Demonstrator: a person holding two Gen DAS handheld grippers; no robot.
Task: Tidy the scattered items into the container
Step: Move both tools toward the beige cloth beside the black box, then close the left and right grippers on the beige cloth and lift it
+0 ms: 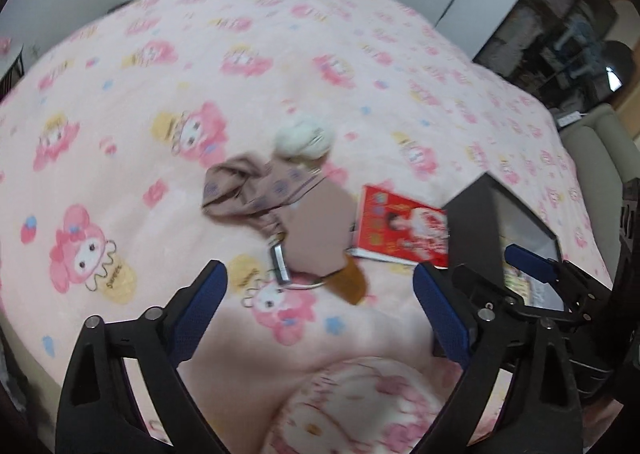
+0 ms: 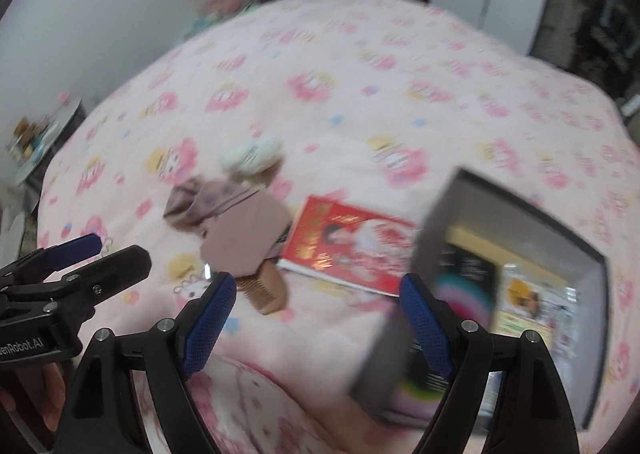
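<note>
Left claw [image 1: 320, 306] and right claw [image 2: 318, 318]: both wide apart, empty, angled steeply down.

Bed [image 1: 120, 66] covered by pink cartoon-print blanket. Lying directly on it: white plush item [image 1: 304, 142], crumpled brown cloth [image 1: 256, 190], wooden comb [image 2: 268, 290], red booklet [image 1: 400, 230], 1 grey open box [image 2: 520, 214] with printed items inside

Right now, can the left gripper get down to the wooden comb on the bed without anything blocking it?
Probably yes. The left gripper is open and empty, with the wooden comb just ahead on bare blanket. Only the brown cloth overlaps the comb's far end.
</note>
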